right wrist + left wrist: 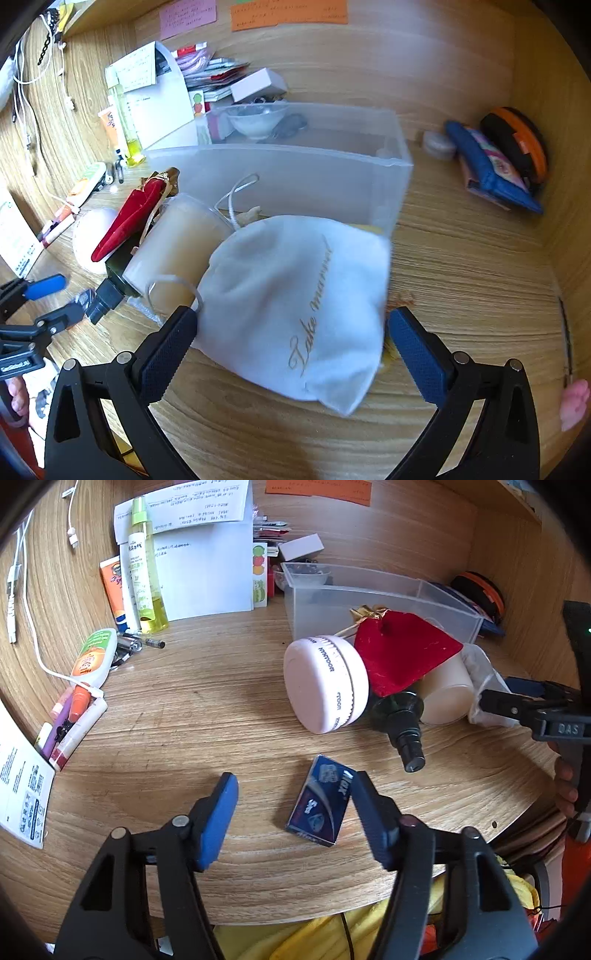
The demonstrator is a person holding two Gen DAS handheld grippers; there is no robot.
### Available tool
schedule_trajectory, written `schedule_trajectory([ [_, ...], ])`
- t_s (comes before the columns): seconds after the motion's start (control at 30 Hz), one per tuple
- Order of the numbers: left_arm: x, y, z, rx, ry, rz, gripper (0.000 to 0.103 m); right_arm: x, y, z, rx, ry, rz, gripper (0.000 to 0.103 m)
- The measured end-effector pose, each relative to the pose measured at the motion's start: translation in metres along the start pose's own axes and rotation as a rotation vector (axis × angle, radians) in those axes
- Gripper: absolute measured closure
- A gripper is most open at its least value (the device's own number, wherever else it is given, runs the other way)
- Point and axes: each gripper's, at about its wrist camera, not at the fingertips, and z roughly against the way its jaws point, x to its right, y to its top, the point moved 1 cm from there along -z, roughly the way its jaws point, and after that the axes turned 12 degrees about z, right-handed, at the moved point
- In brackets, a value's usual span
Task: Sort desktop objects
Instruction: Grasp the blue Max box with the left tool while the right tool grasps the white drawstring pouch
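While jaws gape | white pouch [295, 306] between | clear bin [280, 177] behind

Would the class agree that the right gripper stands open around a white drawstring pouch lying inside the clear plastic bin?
Not quite. The white drawstring pouch lies on the wooden desk, in front of the clear plastic bin, not inside it. The right wrist view shows this. The rest holds: the right gripper stands open around the pouch.

Wood-grain desk [184, 709], matching walls [369, 62]
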Motion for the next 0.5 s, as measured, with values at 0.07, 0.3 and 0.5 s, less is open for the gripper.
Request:
schedule_trajectory([
  [0.07,0.000,0.000,-0.001,-0.002,-0.009,-0.004,0.042,0.002,0.002,-0.007,-0.022,0.033,0.000,0.000],
  [0.3,0.005,0.000,-0.006,0.006,0.009,-0.049,0.043,-0.002,0.003,-0.018,-0.035,0.065,0.057,0.000],
  [0.5,0.011,0.000,-0.007,0.014,-0.014,-0.080,0.067,0.002,0.003,-0.019,-0.014,0.067,0.050,0.006],
])
